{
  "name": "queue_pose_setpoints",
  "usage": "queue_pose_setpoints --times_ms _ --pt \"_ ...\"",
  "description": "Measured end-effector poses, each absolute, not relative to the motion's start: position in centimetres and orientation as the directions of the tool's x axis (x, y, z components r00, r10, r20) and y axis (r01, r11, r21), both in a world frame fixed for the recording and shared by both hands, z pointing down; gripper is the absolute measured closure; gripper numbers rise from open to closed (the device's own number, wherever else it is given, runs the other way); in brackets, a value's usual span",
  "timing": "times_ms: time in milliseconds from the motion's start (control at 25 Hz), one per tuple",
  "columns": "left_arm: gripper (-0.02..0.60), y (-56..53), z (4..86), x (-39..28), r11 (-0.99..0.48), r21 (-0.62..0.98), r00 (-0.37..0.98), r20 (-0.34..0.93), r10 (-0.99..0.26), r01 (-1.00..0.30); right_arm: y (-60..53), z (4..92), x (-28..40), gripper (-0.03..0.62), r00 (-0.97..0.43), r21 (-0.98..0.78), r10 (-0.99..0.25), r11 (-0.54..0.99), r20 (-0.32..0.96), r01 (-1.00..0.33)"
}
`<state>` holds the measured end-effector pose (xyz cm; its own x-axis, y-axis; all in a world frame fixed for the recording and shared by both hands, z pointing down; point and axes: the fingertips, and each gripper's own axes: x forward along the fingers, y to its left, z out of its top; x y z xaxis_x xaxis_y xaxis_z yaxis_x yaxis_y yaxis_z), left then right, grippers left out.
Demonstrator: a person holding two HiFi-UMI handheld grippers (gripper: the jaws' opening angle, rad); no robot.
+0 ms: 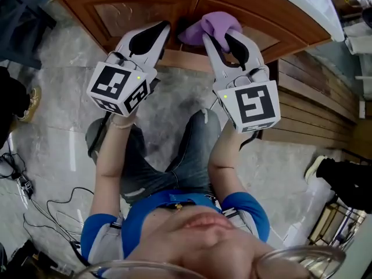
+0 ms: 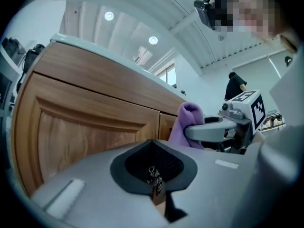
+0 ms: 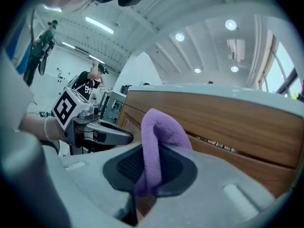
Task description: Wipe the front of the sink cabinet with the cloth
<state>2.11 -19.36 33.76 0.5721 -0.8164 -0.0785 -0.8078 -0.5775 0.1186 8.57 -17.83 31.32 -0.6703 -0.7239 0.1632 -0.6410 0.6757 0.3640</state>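
Note the left hand-held gripper point(image 1: 163, 29) closed on nothing, just before the sink cabinet point(image 1: 122, 13). Note the right hand-held gripper point(image 1: 224, 36) clamped on the purple cloth point(image 1: 214, 23), bunched close before that cabinet's door panels. Recommend pressing the cloth flat to the wood and sweeping in overlapping passes, keeping hard jaws off. Cannot confirm cloth-to-cabinet contact, nor see the whole cabinet front.

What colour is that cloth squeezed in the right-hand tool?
Light purple. The cloth shows best in the right gripper view.
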Motion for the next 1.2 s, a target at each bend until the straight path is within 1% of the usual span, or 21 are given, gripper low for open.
queue_pose_setpoints --times_ms 120,320,520,800,1200 --pt "0.581 -19.0 32.8 2.0 -0.600 0.154 0.590 -0.112 -0.800 -0.785 -18.2 30.5 7.5 0.539 -0.670 0.417 -0.726 0.663 0.154 -0.622" --pt "0.581 -19.5 32.1 1.3 -0.606 0.156 0.592 -0.133 -0.795 -0.780 -20.1 29.8 6.3 0.539 -0.624 0.473 -0.768 0.607 0.142 -0.638" --pt "0.581 -19.0 31.2 1.4 -0.626 0.161 0.606 -0.156 -0.780 -0.763 -20.2 29.8 5.9 0.539 -0.620 0.483 -0.774 0.594 0.125 -0.644" --pt "0.581 -18.7 31.3 3.4 -0.693 0.173 0.667 -0.187 -0.721 -0.700 -20.3 29.8 6.9 0.540 -0.614 0.485 -0.779 0.589 0.128 -0.646" --pt "0.581 -18.9 31.9 4.7 -0.699 0.139 0.681 -0.158 -0.715 -0.701 -20.6 30.2 10.3 0.539 -0.580 0.466 -0.802 0.570 0.139 -0.677"
